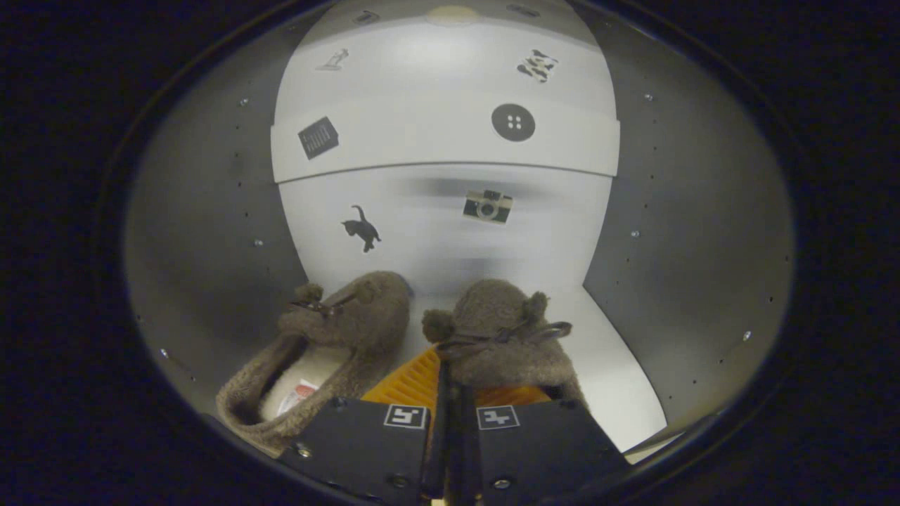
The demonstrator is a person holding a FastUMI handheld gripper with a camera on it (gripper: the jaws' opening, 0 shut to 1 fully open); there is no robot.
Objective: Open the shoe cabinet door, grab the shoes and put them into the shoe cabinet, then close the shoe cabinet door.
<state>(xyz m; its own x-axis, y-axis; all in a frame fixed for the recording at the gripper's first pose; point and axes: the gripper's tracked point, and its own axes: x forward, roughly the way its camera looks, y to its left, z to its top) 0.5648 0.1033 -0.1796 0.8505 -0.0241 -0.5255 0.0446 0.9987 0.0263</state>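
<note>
Reaching deep into the shoe cabinet (211, 232), the gripper (450, 393) has its jaws clenched on the right slipper (503, 337), lower centre, to seat it beside the left slipper (330, 344).

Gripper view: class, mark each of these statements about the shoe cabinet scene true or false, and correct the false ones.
1. Two fuzzy slippers are inside the cabinet. True.
2. The gripper has its fingers spread wide with nothing between them. False: the fingers are closed together on the right slipper.
3. The left slipper lies beside the fingers, not between them. True.
4. The cabinet's back panel is bare. False: it carries stickers, including a cat and a camera.
5. A shelf runs across the cabinet above the slippers. True.
</note>
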